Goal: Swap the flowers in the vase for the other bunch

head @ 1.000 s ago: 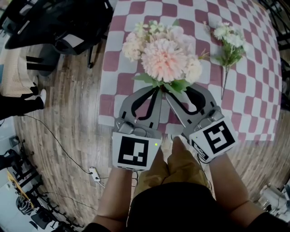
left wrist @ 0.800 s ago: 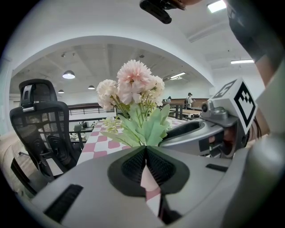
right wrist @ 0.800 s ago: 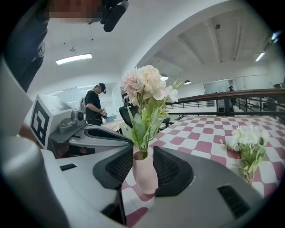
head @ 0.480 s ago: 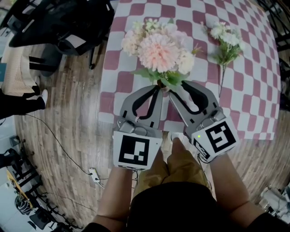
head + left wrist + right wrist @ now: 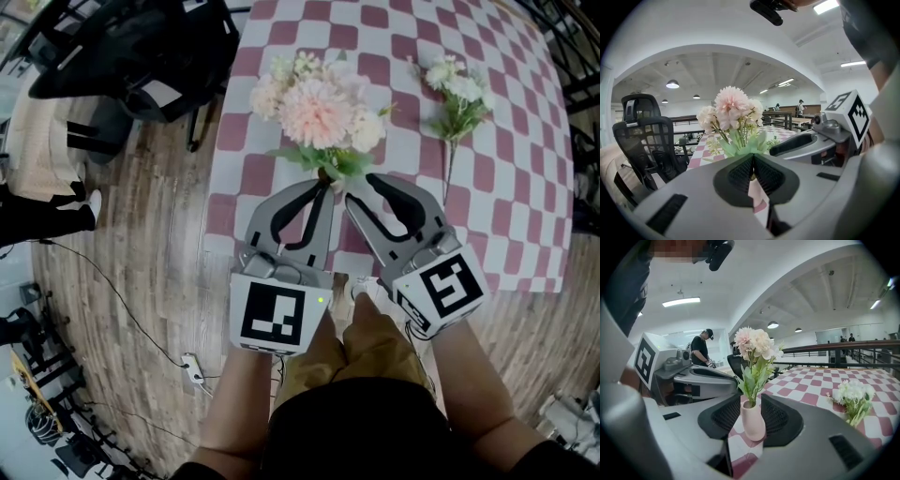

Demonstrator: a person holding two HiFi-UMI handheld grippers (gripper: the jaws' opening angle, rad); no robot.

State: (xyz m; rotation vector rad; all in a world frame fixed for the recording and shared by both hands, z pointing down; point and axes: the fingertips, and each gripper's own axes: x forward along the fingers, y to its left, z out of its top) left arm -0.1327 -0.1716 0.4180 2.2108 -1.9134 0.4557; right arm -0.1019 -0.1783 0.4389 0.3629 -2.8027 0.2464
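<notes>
A bunch of pale pink flowers (image 5: 314, 112) stands in a small pink vase (image 5: 753, 420) near the front edge of the red-and-white chequered table (image 5: 525, 187). In the head view the blooms hide the vase. My right gripper (image 5: 358, 187) has its jaws against both sides of the vase. My left gripper (image 5: 328, 185) is shut at the base of the leaves, where the stems leave the vase; in the left gripper view its jaws meet just under the pink flowers (image 5: 733, 105). The other bunch, white flowers (image 5: 457, 89) on a long stem, lies flat on the cloth to the right.
A black office chair (image 5: 141, 56) stands left of the table on the wooden floor. A cable and power strip (image 5: 195, 361) lie on the floor by my left side. A person (image 5: 701, 350) works far behind in the right gripper view.
The pink bunch has drifted left and a little further from me in the head view. Both grippers keep the same hold at the vase and stems.
</notes>
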